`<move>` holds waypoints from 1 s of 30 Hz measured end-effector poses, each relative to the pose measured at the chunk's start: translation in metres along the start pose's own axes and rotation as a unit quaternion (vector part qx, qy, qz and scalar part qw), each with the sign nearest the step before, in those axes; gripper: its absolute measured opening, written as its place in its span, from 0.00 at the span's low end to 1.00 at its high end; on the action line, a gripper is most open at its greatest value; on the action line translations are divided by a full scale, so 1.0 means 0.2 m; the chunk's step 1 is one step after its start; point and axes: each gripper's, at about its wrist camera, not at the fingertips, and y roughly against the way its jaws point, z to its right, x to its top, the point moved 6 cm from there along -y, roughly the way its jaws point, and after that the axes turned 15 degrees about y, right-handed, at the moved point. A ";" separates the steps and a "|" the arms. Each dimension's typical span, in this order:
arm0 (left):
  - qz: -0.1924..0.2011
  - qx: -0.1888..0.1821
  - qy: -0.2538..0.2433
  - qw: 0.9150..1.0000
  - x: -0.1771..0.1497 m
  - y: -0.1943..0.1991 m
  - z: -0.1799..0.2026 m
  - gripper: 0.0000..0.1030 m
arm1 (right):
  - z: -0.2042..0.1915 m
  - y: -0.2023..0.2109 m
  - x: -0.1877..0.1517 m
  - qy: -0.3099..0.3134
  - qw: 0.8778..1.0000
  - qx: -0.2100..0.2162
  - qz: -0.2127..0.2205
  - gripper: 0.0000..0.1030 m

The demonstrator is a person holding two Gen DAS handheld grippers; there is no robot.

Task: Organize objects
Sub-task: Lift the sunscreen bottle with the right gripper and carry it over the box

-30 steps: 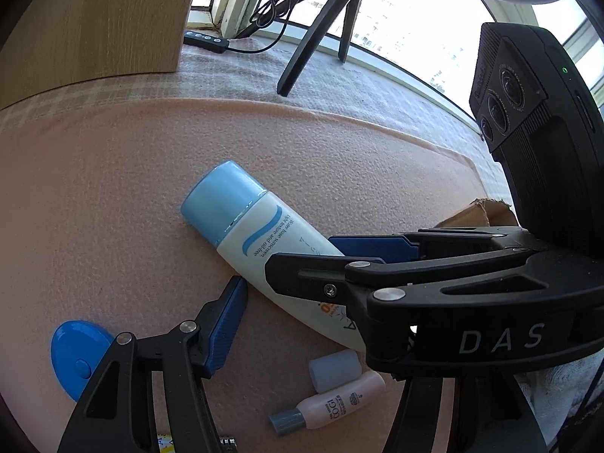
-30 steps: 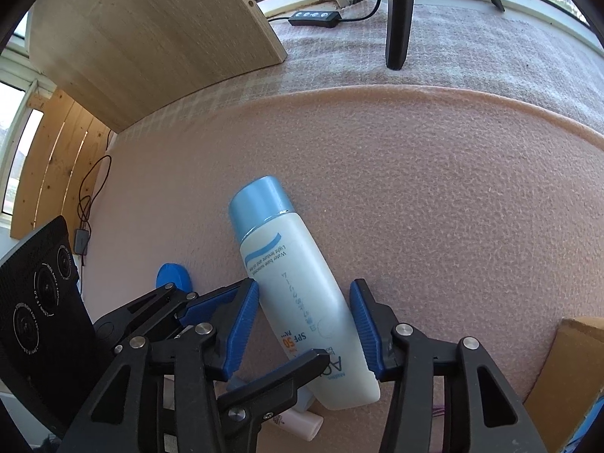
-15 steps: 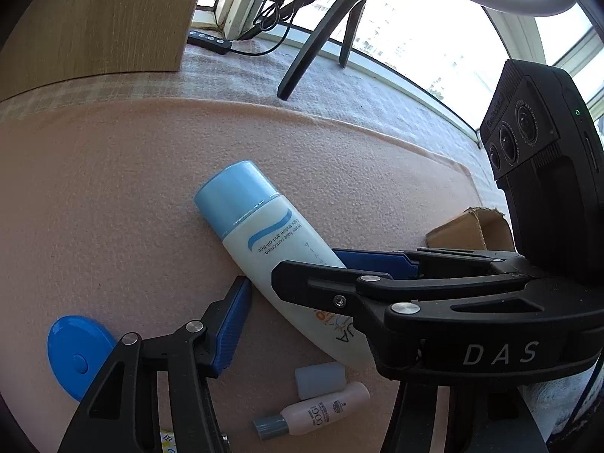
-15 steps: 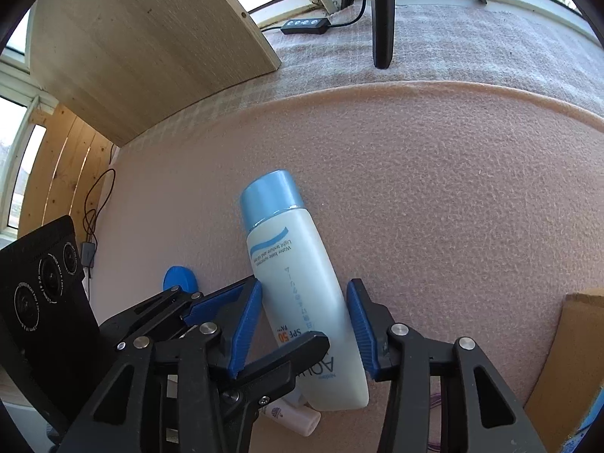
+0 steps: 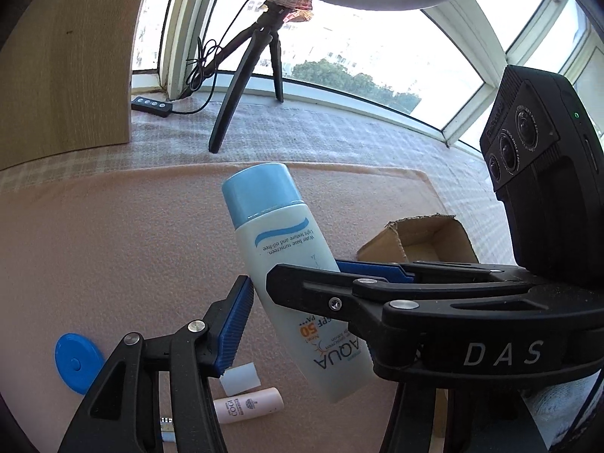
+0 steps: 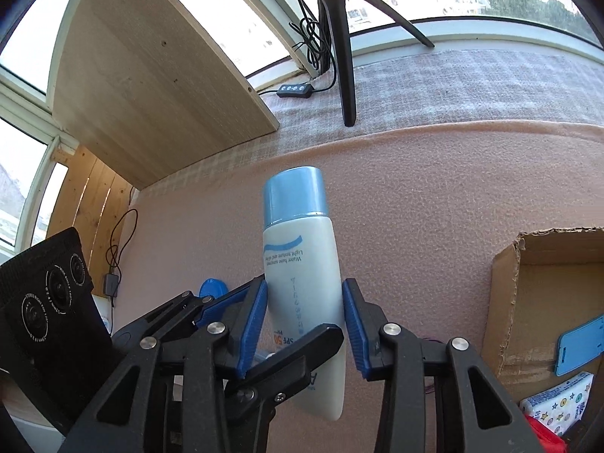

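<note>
A white plastic sunscreen bottle with a light blue cap [image 6: 302,260] is gripped by the right hand-held gripper [image 6: 305,302]. Its two blue pads are pressed on the bottle's sides. The bottle is held up off the pink felt mat [image 6: 434,196] on the desk, with its cap pointing toward 12 o'clock and tilted a little.

In the left wrist view, the same bottle [image 5: 287,264] is seen between the blue pads of the left hand-held gripper [image 5: 305,287]. The pad at 9 o'clock is just beside the bottle, but it cannot be told whether this gripper is squeezing the bottle.

An open brown cardboard box [image 6: 506,275] is seen at 3 o'clock of the bottle. A light blue flat thing [image 6: 577,343] and a white packet with small stars [image 6: 558,404] are inside it.

On the mat at 7 o'clock, a round blue plastic lid [image 5: 77,362], a small clear cap [image 5: 240,378] and a small pale pink tube [image 5: 249,404] are lying near each other.

A black tripod [image 6: 339,37] is standing at 12 o'clock by the window, and a light wooden board [image 6: 151,87] is at 10 o'clock.
</note>
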 end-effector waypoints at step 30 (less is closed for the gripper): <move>-0.062 -0.064 -0.118 0.989 -0.37 -0.17 0.84 0.56 | 0.46 0.61 -0.40 -0.104 0.991 -0.054 0.067 0.35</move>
